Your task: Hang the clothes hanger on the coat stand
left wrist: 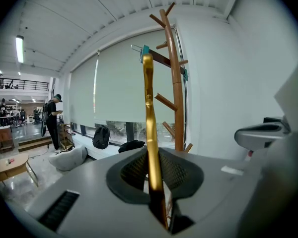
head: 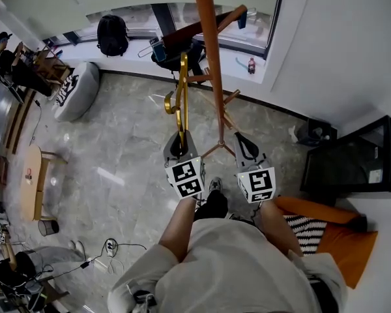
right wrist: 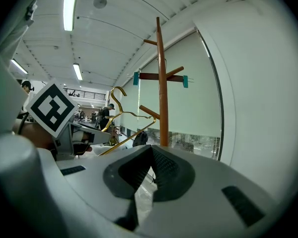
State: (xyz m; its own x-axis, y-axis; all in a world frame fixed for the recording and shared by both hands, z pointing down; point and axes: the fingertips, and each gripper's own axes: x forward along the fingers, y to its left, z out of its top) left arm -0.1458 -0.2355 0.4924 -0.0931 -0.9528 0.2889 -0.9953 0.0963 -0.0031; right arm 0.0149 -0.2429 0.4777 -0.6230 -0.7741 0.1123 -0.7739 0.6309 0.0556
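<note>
Beside the coat stand [head: 211, 64], left gripper [head: 179, 147] pinches the hanger [head: 180, 113], right gripper [head: 245, 147] closed empty; the thin pinch could let it swivel.

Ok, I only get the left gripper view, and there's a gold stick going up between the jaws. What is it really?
Observer: It's a clothes hanger seen edge-on. The right gripper view shows it from the side, with a curled hook on top and a triangle below.
Operator: Is the other gripper holding it too?
Observer: No. The right gripper has its jaws shut with nothing between them. Only the left gripper grips the hanger.
Operator: Is it hanging on the stand?
Observer: Not yet. In the right gripper view the hook is in open air to the left of the coat stand, on no peg.
</note>
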